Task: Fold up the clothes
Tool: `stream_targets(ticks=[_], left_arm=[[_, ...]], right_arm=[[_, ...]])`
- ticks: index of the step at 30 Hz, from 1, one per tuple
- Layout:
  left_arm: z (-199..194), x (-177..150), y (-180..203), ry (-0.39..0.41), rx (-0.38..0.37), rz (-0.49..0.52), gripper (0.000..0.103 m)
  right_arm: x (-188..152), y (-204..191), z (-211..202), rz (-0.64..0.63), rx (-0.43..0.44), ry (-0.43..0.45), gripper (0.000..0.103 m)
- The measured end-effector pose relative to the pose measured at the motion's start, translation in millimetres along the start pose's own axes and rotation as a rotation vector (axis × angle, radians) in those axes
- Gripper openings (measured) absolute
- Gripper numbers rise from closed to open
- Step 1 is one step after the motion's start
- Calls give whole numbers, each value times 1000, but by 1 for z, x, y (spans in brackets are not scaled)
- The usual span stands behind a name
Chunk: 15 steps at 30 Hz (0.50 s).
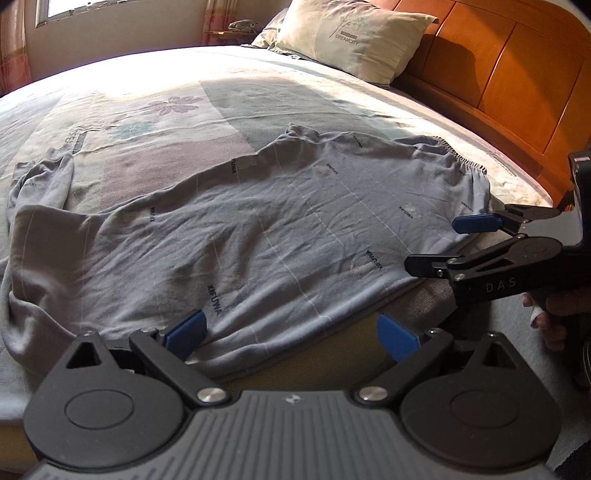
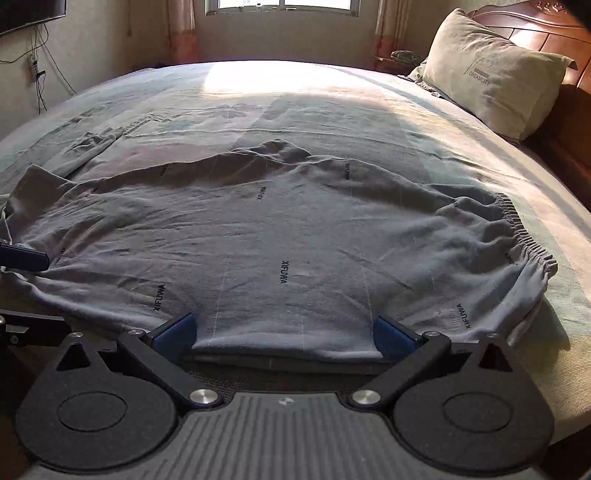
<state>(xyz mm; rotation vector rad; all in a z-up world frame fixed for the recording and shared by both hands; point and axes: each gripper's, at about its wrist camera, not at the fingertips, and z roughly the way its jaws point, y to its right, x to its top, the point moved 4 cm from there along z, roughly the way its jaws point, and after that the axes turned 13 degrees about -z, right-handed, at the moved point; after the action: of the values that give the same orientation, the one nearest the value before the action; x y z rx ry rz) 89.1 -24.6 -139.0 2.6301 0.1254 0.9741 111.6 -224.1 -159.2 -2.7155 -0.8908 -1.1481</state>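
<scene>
Where the left wrist view opened, we logged one grey garment (image 1: 258, 221), printed with small dark "XIFUWA" marks and thin pale lines, spread across the near part of the bed (image 1: 155, 110), its near edge lying along the mattress edge. Elastic waistband (image 1: 465, 158): gathered, at the far right, toward the wooden headboard (image 1: 498, 74). One leg end lay bunched at the far left. Left tool (image 1: 291, 332): blue pads spread wide, left pad just over the cloth's near edge, right pad off the cloth above the mattress side; nothing between them. Right tool (image 1: 439, 245): seen side-on at the right edge, its fingers parted, upper blue pad over the garment's right edge, lower black finger at the bed's border; we could not tell whether either touched the cloth. A hand (image 1: 550, 317) held its grip below. Pillow (image 1: 351, 37): cream, printed "DREAMCITY", propped against the headboard.

From the right wrist view we recorded the same garment (image 2: 280, 229), flat but creased, waistband (image 2: 517, 229) at the right, near hem draped over the mattress edge. Right tool (image 2: 284, 332): pads spread apart at either side of that draped hem, jaws not closed upon it. One blue pad of the left tool showed at the left border, over the cloth. Window (image 2: 280, 5): behind the bed, sunlight falling on the far sheet.
</scene>
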Motion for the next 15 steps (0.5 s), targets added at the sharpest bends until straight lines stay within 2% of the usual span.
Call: stream_targets(ticks=[2,6,10,13,15], left_arm=[[1,2,-1,-1,-4,-8,99],[3,6,-3,-3,-13,-25,99],[4,-2,-5,0,-12,-38,99],[-6,-10,-8,-21,-29,-51,99],[-18,-9,-13,-30,-45,-80,99]], right_arm=[[3,2,-4,3,4,-33,103],[21,-2,-9,3,11,26,103],[20,-17,14,-45,34,-10,103],[7,-17,7,-51,35,82,103],[7,-14,6,-37,49,91,103]])
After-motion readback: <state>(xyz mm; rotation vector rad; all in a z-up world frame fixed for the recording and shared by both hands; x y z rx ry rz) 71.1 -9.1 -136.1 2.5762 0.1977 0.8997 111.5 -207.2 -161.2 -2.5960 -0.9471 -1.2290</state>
